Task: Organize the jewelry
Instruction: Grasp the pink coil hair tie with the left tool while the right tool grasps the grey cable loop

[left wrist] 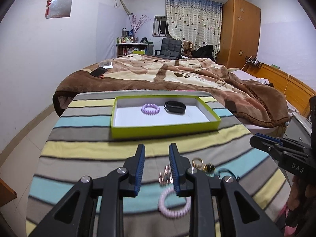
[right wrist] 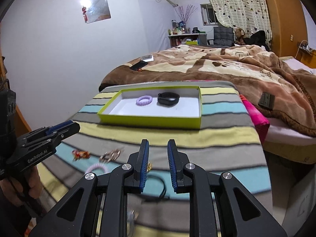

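Jewelry tray (left wrist: 164,131): lilac coil band (left wrist: 150,109) + black wristband (left wrist: 175,107) inside. L gripper (left wrist: 157,152), R gripper (right wrist: 158,148) both released, nothing between pads, above striped cloth (left wrist: 79,138).

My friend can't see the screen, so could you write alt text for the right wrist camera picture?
An open, empty claw reaches over a striped cloth toward a green tray holding a purple coil hair tie and a black band. More jewelry lies blurred on the cloth, the other claw is at left, and a bed lies behind.

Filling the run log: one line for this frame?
tray: purple coil tie, black band | cloth: pink coil tie, rings loose | left tool, right tool: open, empty
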Demonstrator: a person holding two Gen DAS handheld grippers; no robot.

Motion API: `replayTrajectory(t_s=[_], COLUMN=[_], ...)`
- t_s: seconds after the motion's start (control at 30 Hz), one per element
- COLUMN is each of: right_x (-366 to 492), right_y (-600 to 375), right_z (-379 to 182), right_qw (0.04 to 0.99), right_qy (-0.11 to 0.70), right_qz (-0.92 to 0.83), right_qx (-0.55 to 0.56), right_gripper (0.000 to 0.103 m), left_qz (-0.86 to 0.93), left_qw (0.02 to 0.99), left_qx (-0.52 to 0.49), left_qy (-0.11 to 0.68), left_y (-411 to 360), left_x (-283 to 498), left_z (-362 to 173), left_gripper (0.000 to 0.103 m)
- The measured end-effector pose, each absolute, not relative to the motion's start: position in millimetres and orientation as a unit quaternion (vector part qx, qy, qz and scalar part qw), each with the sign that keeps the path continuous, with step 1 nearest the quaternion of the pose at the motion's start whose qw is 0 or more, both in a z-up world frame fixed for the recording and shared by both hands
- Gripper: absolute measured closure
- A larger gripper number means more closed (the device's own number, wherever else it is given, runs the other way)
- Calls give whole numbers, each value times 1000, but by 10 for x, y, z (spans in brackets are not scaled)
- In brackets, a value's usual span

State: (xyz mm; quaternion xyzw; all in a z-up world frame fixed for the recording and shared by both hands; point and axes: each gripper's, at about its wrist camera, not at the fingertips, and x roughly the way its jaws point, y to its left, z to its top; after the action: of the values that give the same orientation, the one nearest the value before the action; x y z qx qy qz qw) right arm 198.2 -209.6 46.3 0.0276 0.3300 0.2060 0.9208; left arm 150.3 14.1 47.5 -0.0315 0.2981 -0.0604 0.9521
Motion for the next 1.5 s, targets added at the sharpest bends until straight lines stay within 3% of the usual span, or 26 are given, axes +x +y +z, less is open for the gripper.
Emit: replayTrajectory(t_s=[0.7, 1.5], right_x=[1270, 1342], right_y=[-2119, -1912], right_z=[194, -245], right_qw=[907, 875], right_qy=[352, 414], right_qz=[233, 250], right_qx=[15, -7], right_gripper=[83, 85], left_qz=[-74, -58], left_qw=[948, 910], left_qx=[-30, -30], left_qy=[308, 410], left_y=[88, -47], left_x=[811, 1302], left_z=[242, -210], left_gripper=[77, 71])
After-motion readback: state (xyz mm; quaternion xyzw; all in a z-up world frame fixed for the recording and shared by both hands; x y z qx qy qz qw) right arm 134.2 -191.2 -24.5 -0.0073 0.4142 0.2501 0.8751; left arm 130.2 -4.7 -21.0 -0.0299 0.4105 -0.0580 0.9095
